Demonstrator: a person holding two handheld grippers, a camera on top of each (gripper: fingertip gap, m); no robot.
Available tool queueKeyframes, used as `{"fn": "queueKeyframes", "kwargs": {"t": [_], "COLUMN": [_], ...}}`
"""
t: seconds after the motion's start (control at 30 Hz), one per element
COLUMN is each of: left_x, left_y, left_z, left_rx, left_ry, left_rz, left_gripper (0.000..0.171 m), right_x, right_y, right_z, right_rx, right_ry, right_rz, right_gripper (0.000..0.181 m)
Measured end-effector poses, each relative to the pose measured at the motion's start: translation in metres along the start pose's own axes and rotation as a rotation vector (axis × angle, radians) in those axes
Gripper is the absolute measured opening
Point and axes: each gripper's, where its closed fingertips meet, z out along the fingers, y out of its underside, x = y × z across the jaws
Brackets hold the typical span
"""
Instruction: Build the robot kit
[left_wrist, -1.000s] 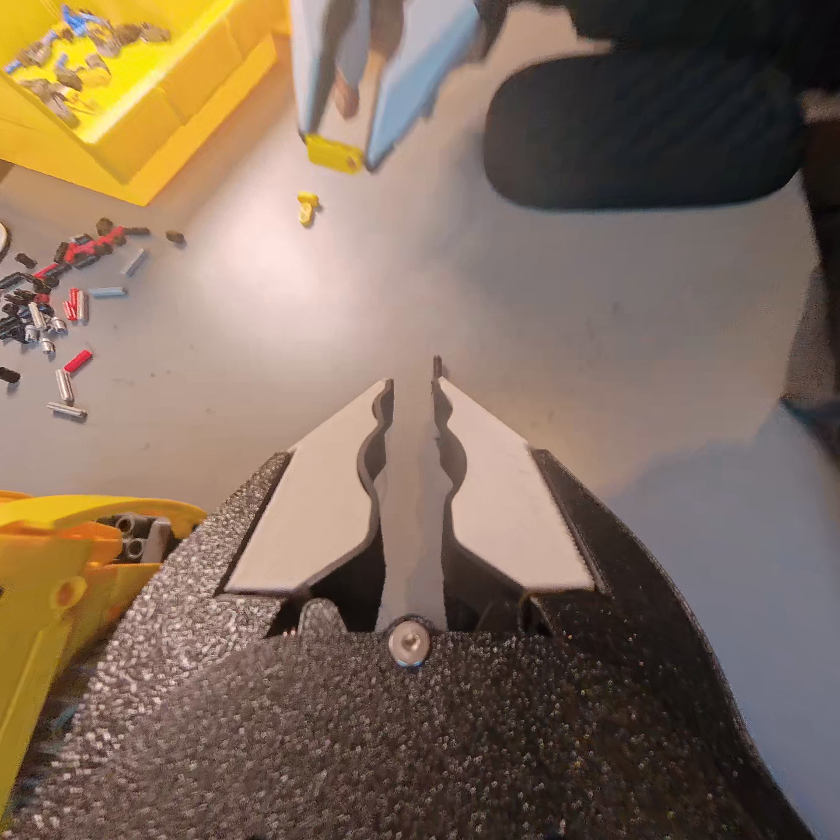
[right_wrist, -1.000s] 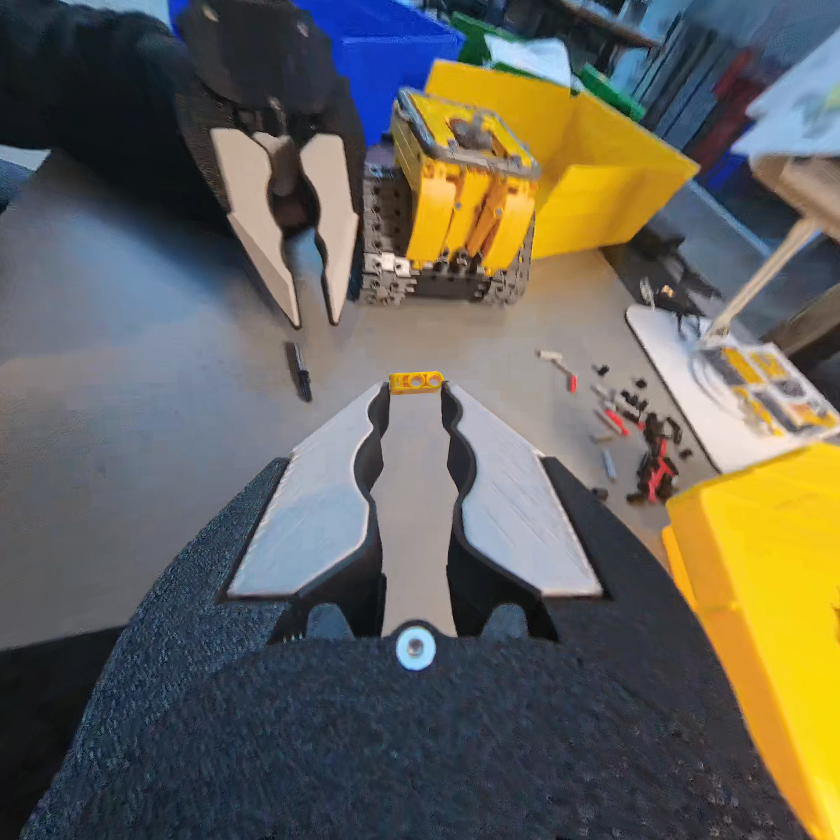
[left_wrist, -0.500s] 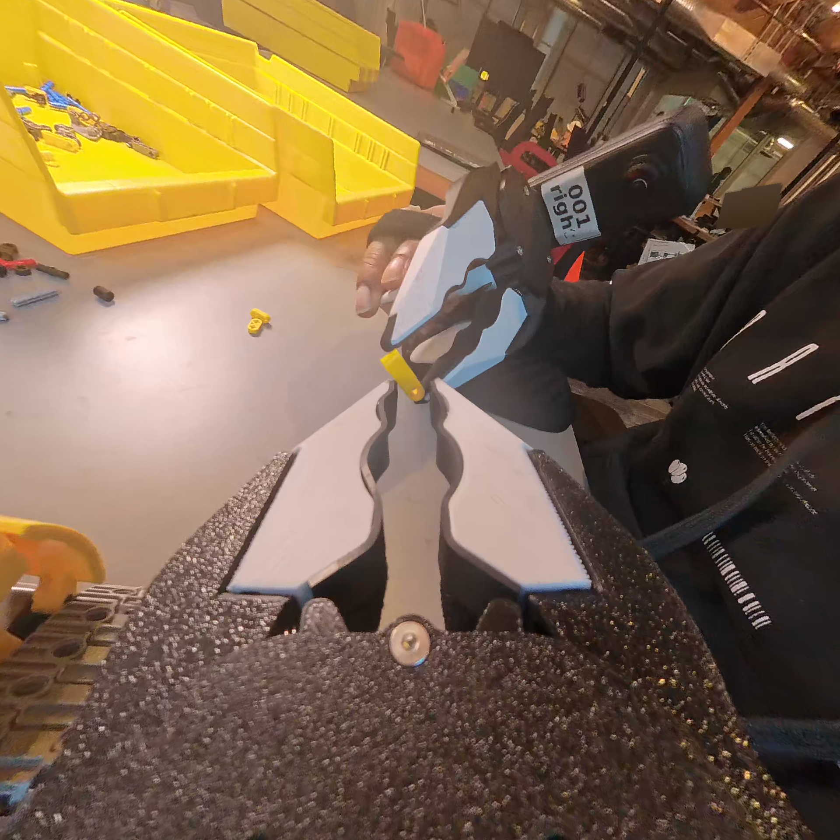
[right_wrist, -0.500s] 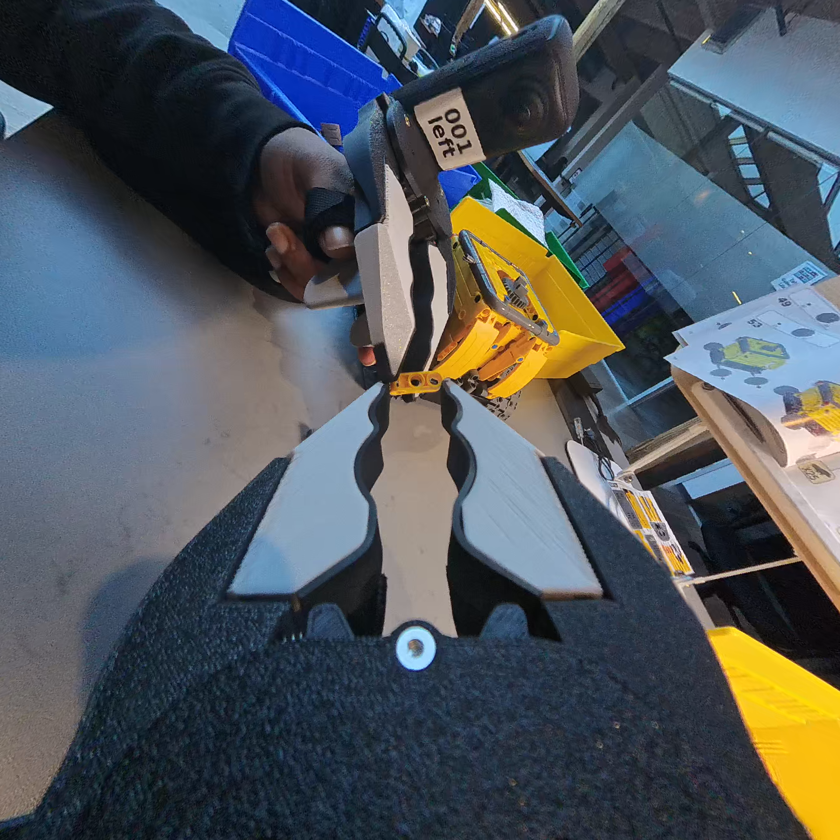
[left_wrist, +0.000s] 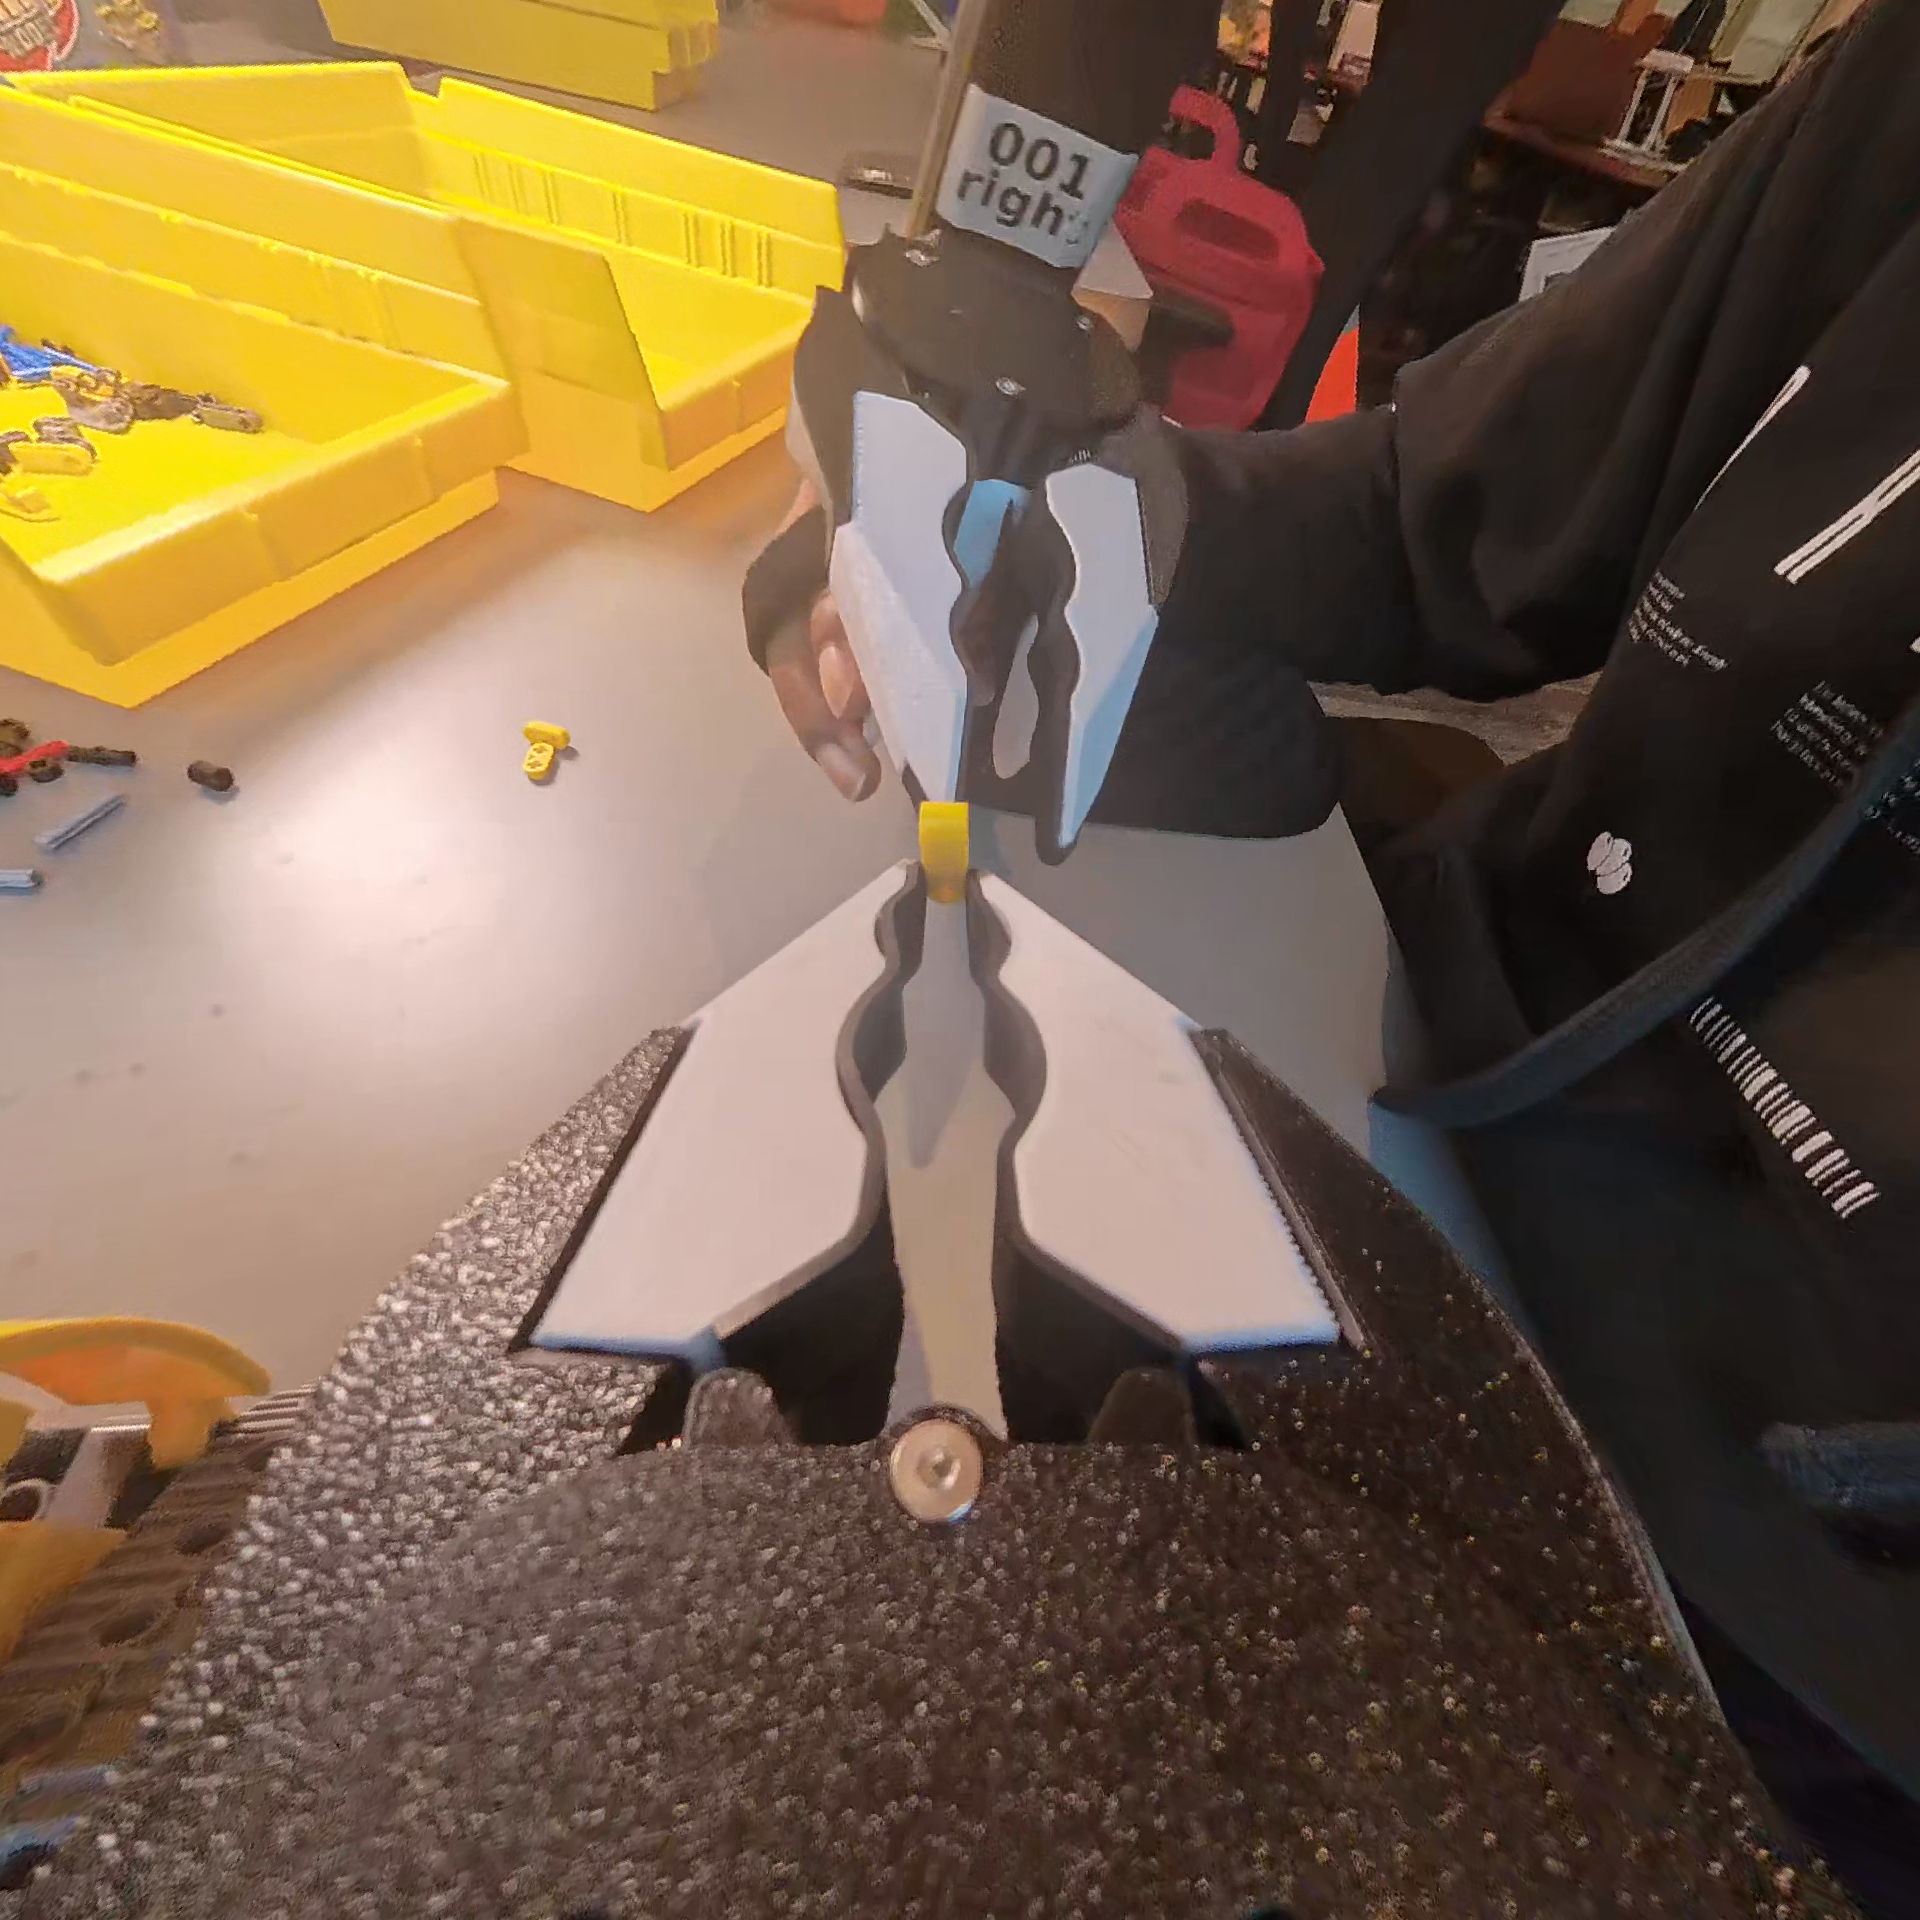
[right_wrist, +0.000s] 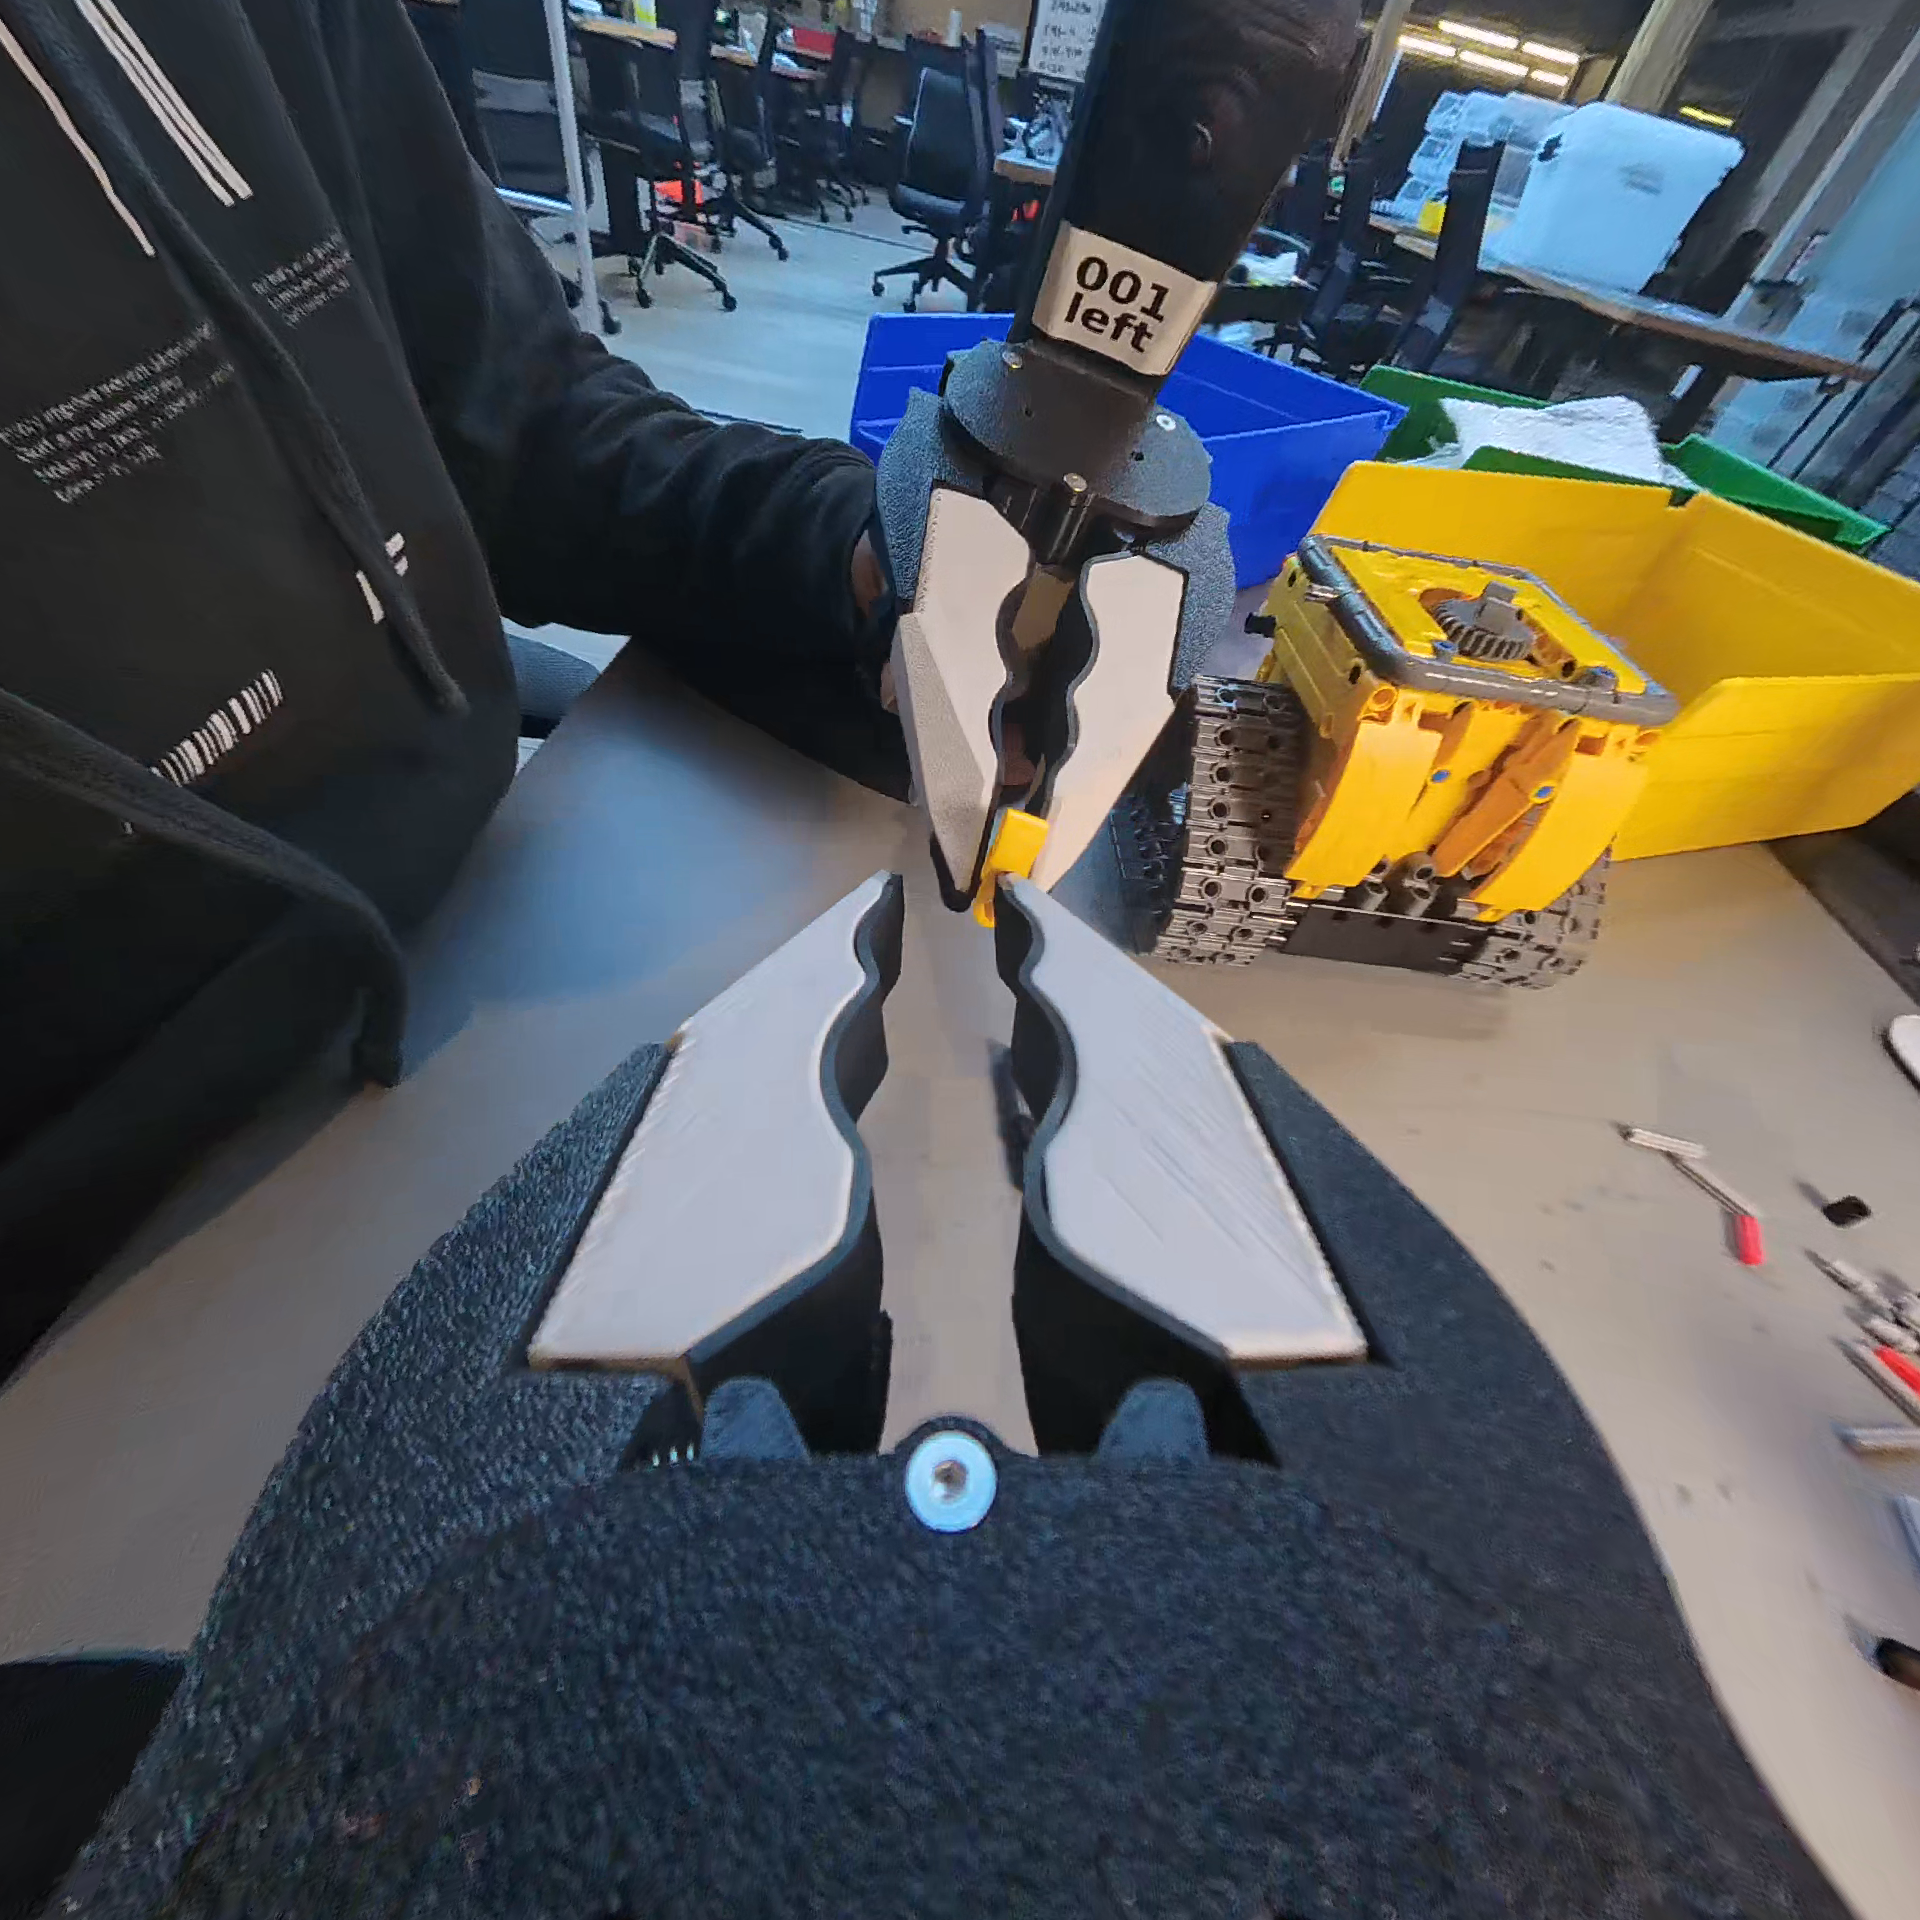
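Your grey table (left_wrist: 312, 987), yellow bins (left_wrist: 260, 436) at its far edge, a small yellow piece (left_wrist: 542, 748) and scattered pins (right_wrist: 1725, 1210) lying loose on it, a yellow tracked model (right_wrist: 1423, 769) standing before blue bin (right_wrist: 1278, 436), green bin (right_wrist: 1756, 478) beyond.

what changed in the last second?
Both grippers rose off the table and met tip to tip. The right gripper opened and let go of the yellow piece; the left gripper closed on it. The yellow tracked model stayed put.
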Motion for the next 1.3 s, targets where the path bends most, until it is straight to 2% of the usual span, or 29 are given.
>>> {"fn": "queueKeyframes", "kwargs": {"t": [0.33, 0.43, 0.5, 0.9, 1.07, 1.3], "left_x": [0.0028, 0.0053, 0.0053, 0.0015, 0.0033, 0.0022], "left_y": [0.0018, 0.0060, 0.0047, -0.0017, -0.0021, 0.0008], "left_z": [0.0039, 0.0073, 0.0072, 0.0045, 0.0048, 0.0060], "left_rx": [-0.016, -0.037, -0.028, 0.018, 0.012, -0.001], "left_ry": [-0.019, -0.013, -0.011, -0.020, -0.024, -0.025], "left_rz": [0.064, 0.082, 0.074, 0.034, 0.052, 0.041], "left_gripper": [0.006, 0.006, 0.006, 0.006, 0.005, 0.006], "right_x": [0.0034, 0.0021, 0.0033, 0.0097, 0.0055, 0.0071], "right_y": [-0.0005, 0.0050, 0.0032, -0.0032, 0.0011, 0.0023], "right_z": [-0.0010, 0.0029, 0.0013, -0.0049, -0.0014, -0.0019], "right_rx": [0.003, -0.037, -0.021, 0.039, 0.010, 0.006], "right_ry": [-0.003, 0.006, -0.003, -0.005, -0.015, -0.016], "right_rz": [0.053, 0.036, 0.063, 0.120, 0.101, 0.112], "right_gripper": [0.020, 0.014, 0.009, 0.008, 0.012, 0.008]}}
